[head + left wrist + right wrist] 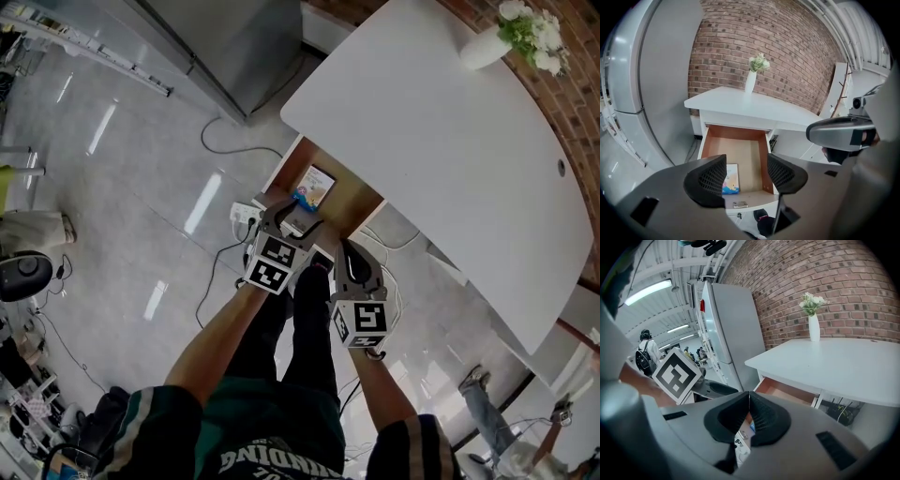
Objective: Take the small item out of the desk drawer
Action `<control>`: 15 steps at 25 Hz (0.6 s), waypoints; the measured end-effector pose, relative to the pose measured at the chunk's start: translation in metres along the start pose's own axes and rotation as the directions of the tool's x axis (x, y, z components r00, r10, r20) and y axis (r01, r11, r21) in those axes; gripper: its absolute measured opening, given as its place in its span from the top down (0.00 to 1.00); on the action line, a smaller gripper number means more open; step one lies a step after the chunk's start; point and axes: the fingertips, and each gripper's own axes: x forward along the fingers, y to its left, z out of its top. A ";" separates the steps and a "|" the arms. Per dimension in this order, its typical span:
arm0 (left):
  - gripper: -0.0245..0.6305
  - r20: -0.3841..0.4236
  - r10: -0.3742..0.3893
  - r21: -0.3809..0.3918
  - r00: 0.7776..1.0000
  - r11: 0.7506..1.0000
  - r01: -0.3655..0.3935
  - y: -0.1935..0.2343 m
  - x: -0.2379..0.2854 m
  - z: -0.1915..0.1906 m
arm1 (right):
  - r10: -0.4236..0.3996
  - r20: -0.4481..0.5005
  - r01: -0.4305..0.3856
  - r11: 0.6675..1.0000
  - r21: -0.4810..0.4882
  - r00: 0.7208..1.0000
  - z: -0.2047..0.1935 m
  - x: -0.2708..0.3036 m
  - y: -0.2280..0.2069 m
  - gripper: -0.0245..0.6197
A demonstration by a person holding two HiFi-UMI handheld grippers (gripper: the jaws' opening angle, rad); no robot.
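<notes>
- The drawer (740,152) under the tabletop (740,101) stands pulled out; the reach is judged to be in hand.
- The small item (731,179) lies flat at the drawer's front left.
- The left tool (746,171) is held over it, jaws apart, nothing between.
- The right tool (749,414) is closed, empty.
- Next, the left tool should be lowered to straddle the item's edge.

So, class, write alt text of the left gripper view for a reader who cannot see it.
The left hand-held gripper hangs open and empty over a pulled-out drawer, where a small colourful card lies at the front left. The white desk above carries a vase of flowers before a brick wall.
</notes>
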 end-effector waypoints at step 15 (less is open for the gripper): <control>0.50 -0.116 0.036 -0.046 0.993 0.998 -0.042 0.019 0.050 -0.035 | 0.021 -0.076 -0.020 1.000 0.017 0.997 -0.038 0.018 -0.014 0.92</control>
